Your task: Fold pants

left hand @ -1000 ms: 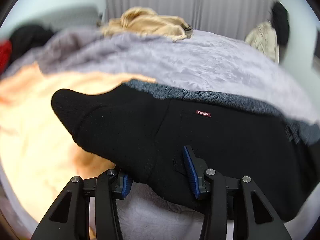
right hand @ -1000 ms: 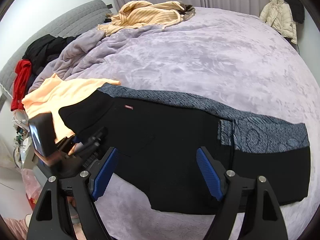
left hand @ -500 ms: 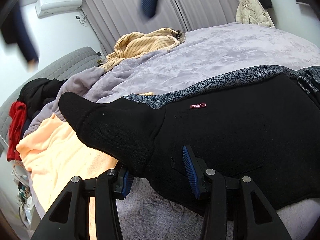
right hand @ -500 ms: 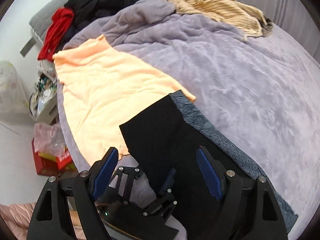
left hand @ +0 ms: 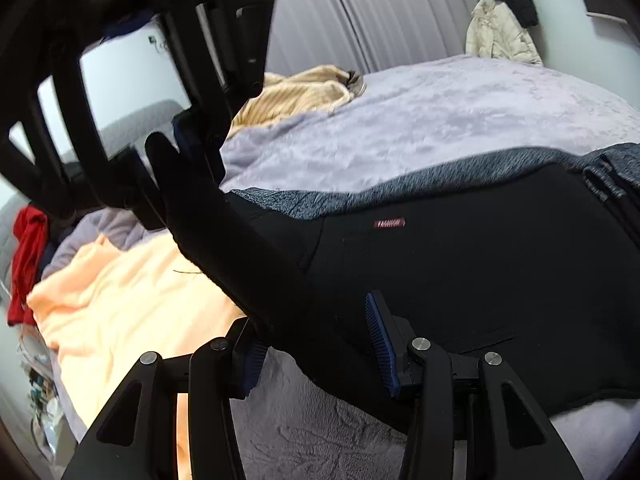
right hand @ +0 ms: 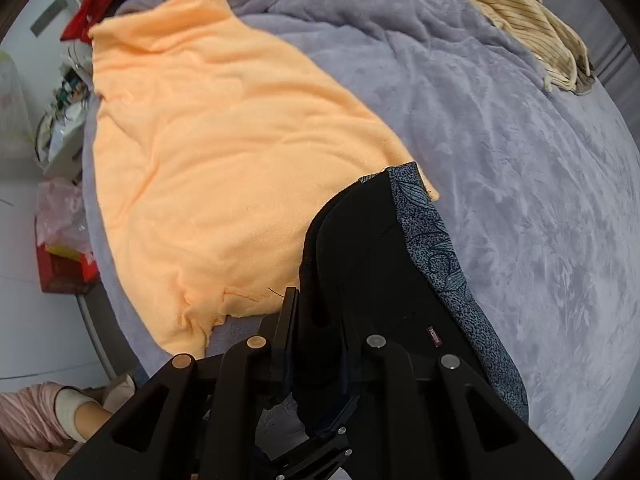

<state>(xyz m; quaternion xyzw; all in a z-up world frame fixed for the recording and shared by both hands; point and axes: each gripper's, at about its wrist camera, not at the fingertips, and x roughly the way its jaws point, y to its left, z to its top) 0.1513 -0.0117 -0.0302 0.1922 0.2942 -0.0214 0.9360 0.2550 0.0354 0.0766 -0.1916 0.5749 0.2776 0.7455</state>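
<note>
Two grippers are gripping the same end of the pants (left hand: 460, 280). In the left wrist view the left gripper (left hand: 316, 344) is clamping the near edge of the black cloth between its blue pads, which stand apart only by the thickness of the bunched fabric. The right gripper (right hand: 316, 344), whose jaws have just been closing, is pinching a raised corner of the waist end; its own view is showing that corner running up between its nearly shut fingers.

Only the left wrist view is showing the right gripper from outside (left hand: 192, 136), hanging over the lifted corner at upper left, together with the small red label (left hand: 389, 223), the grey curtain (left hand: 320, 20) and the pale jacket (left hand: 500, 36) behind. Only the right wrist view is showing the floor beside the bed, a red box (right hand: 66, 268) there, and a person's pink sleeve (right hand: 36, 412).

The pants are black and soft, with a grey-blue patterned layer (right hand: 436, 248) showing along the far edge. They are lying on the lilac bed cover (left hand: 440, 120), their waist end overlapping the orange cloth (right hand: 224, 152). Their long axis is running from left to right in the left wrist view, with the held end at the left.
</note>
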